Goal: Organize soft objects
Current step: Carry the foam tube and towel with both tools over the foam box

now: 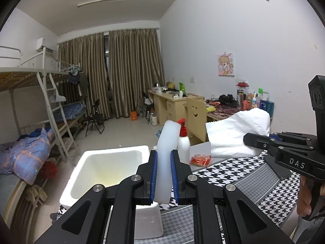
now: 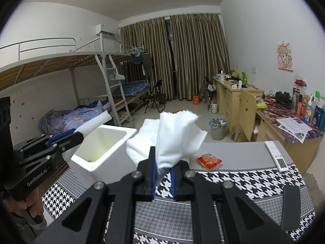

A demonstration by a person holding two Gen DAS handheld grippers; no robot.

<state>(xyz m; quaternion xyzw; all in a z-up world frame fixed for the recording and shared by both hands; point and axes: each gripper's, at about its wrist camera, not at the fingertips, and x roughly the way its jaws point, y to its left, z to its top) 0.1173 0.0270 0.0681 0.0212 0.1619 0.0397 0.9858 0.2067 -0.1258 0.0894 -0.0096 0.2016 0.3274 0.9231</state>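
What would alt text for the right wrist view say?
The right gripper holds up a crumpled white cloth above a houndstooth-covered table. To its left, the left gripper holds a white foam slab over an open foam box.

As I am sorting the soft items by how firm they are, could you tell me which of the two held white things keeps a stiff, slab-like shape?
The white foam strip in the left gripper; the white cloth in the right gripper is crumpled.
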